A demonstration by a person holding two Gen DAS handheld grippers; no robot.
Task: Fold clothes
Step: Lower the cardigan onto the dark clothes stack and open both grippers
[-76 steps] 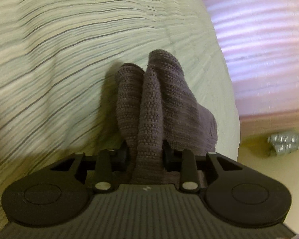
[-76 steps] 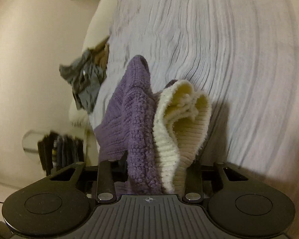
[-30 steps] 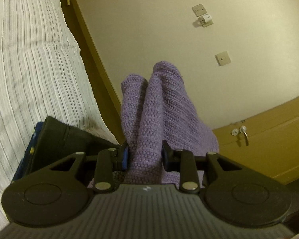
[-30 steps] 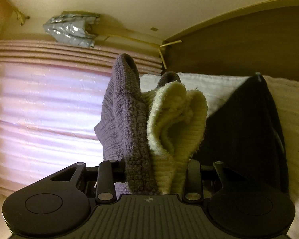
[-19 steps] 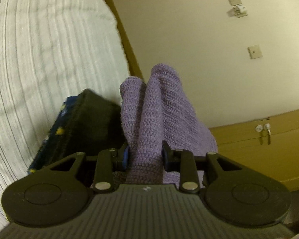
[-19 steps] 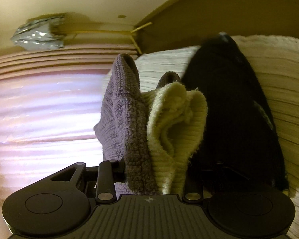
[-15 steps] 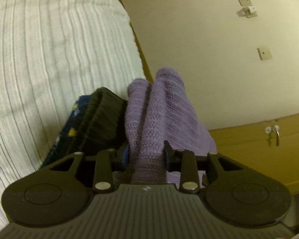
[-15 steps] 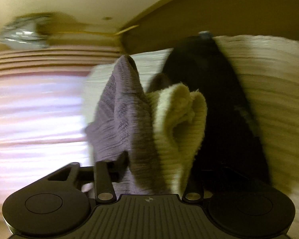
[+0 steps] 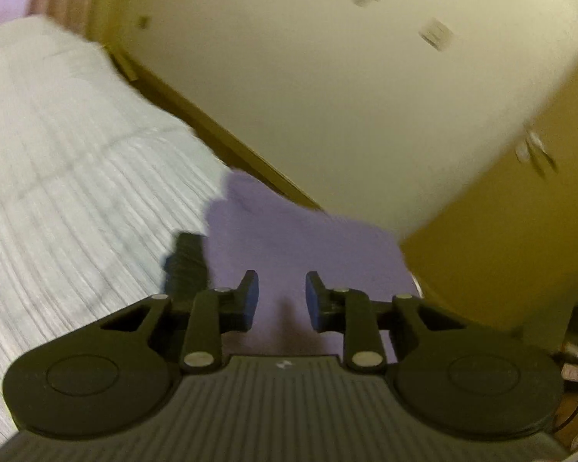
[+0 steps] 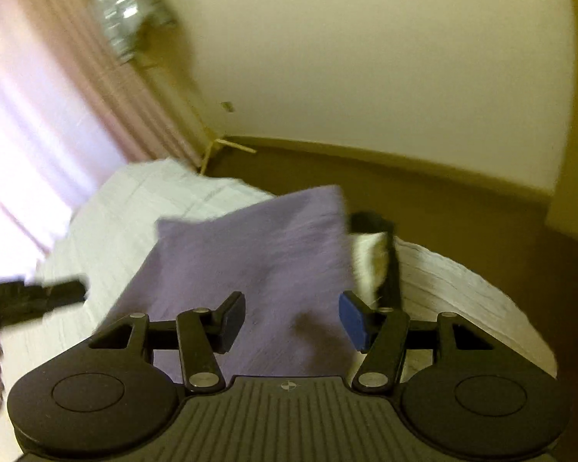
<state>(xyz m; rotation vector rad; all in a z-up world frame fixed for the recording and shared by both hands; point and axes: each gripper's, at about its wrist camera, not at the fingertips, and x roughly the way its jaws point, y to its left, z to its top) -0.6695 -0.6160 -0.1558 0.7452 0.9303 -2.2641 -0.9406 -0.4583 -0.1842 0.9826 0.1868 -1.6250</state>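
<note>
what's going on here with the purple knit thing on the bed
A person with a gripper in each hand is folding clothes. The purple knitted garment lies on the white ribbed bedspread, over a dark garment at its edge. Neither gripper holds it: the left gripper has a gap between its closing jaws, and the right gripper is opening above the knit.

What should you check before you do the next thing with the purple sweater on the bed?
1. Left gripper let go of the purple sweater: ok, nothing pinched, though its jaws are closing.
2. Right gripper let go: ok, jaws opening, pads clear of the knit.
3. Sweater resting on the striped bed cover: ok.
4. Sweater folded flat and neat: cannot tell, both views are blurred.
5. Dark garment beside or under the sweater: cannot tell.
6. Sweater safely away from the bed's edge: cannot tell.
</note>
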